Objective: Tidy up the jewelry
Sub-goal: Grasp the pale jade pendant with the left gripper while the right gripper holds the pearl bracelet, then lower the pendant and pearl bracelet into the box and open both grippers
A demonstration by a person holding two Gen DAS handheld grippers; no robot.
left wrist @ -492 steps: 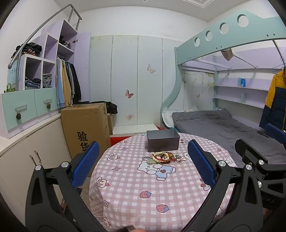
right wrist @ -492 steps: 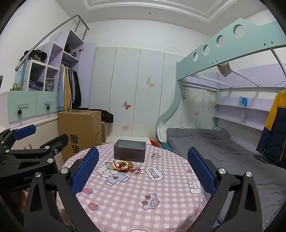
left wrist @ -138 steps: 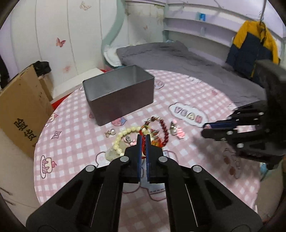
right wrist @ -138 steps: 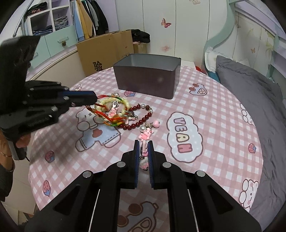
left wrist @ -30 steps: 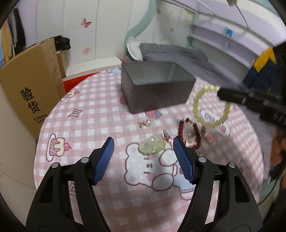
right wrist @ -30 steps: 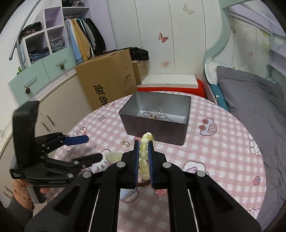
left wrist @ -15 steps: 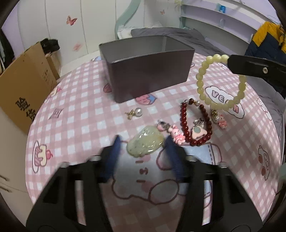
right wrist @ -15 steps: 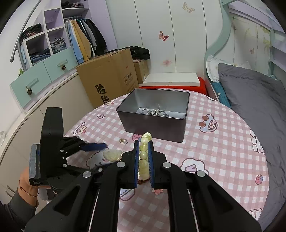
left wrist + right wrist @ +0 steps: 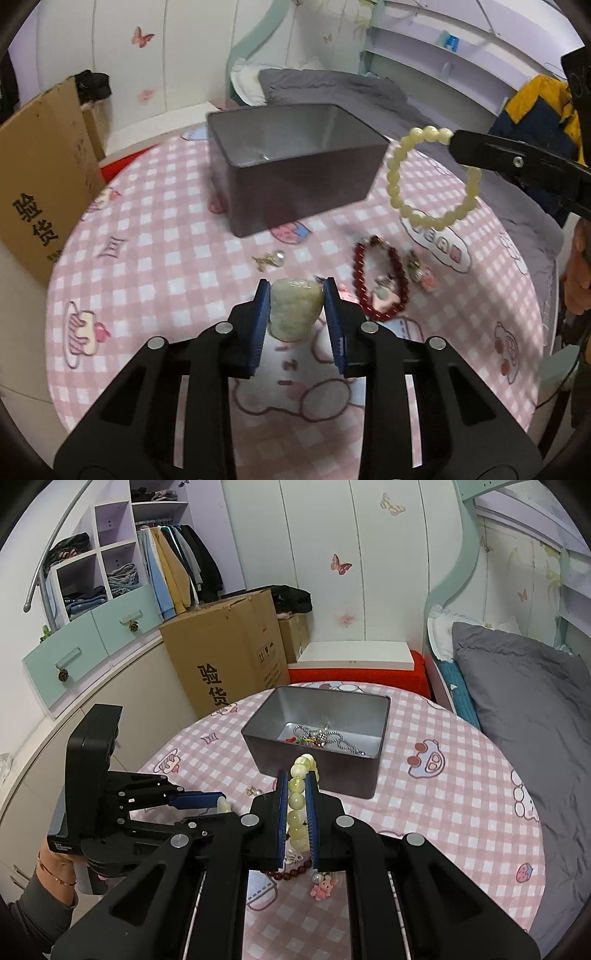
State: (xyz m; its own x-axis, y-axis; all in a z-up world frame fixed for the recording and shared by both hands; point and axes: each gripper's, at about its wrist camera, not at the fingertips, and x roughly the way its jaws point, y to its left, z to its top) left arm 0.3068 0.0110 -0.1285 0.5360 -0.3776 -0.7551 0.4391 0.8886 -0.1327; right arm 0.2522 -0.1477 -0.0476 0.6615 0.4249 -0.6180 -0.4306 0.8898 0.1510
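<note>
My left gripper is shut on a pale green jade pendant low on the table. My right gripper is shut on a cream bead bracelet, held in the air just in front of the grey metal box. The bracelet hangs to the right of the box in the left wrist view. Chains lie inside the box. A dark red bead bracelet, a small earring and a pink bear charm lie on the pink checked tablecloth.
A cardboard box stands on the floor behind the round table. A bed with grey bedding lies to the right. Cabinets with drawers line the left wall.
My left gripper has come down and closed on the jade pendant. My right gripper has carried the cream bracelet a little closer to the metal box.
</note>
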